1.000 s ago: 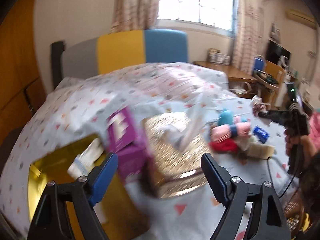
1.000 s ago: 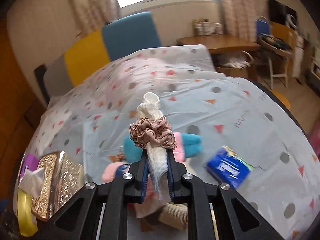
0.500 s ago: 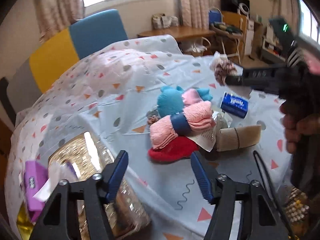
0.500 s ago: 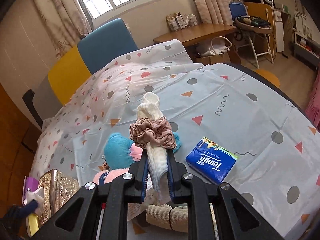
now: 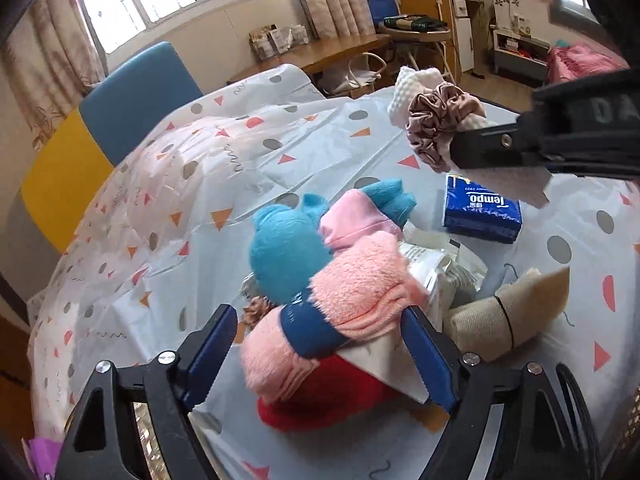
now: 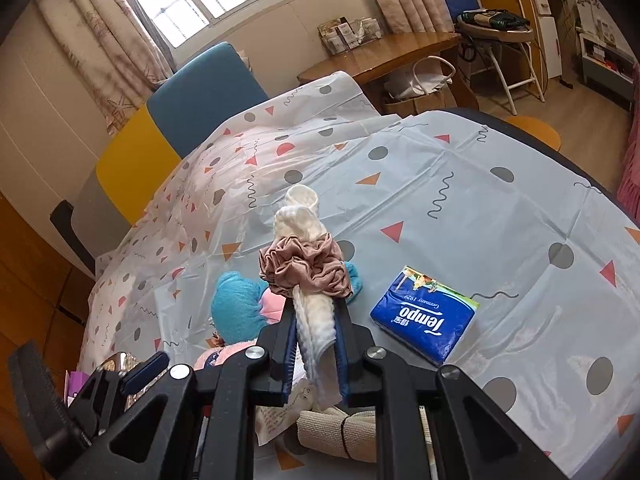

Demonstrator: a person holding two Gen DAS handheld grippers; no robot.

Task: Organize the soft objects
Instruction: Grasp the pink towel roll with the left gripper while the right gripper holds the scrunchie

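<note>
My right gripper (image 6: pixel 316 320) is shut on a rolled white cloth (image 6: pixel 304 216) with a tan scrunchie (image 6: pixel 308 264) around it, held above the table; the cloth (image 5: pixel 420 80), the scrunchie (image 5: pixel 436 124) and the gripper show at upper right in the left wrist view. My left gripper (image 5: pixel 320 344) is open, its fingers (image 5: pixel 212 344) on either side of a pink fluffy roll with a blue band (image 5: pixel 344 300). The roll lies on a red soft item (image 5: pixel 320 400). A blue and pink plush toy (image 5: pixel 292 248) sits just behind.
A blue Tempo tissue pack (image 6: pixel 424 316) lies on the patterned tablecloth (image 6: pixel 500 216) to the right. A beige rolled cloth (image 5: pixel 508 312) lies at the front right. A gold tissue box (image 6: pixel 120 360) is at the left. A blue and yellow chair (image 6: pixel 168 120) stands behind.
My left gripper swung right from the gold box and closed in on the pile, now straddling the pink roll. My right gripper kept its hold on the white cloth and stayed above the table.
</note>
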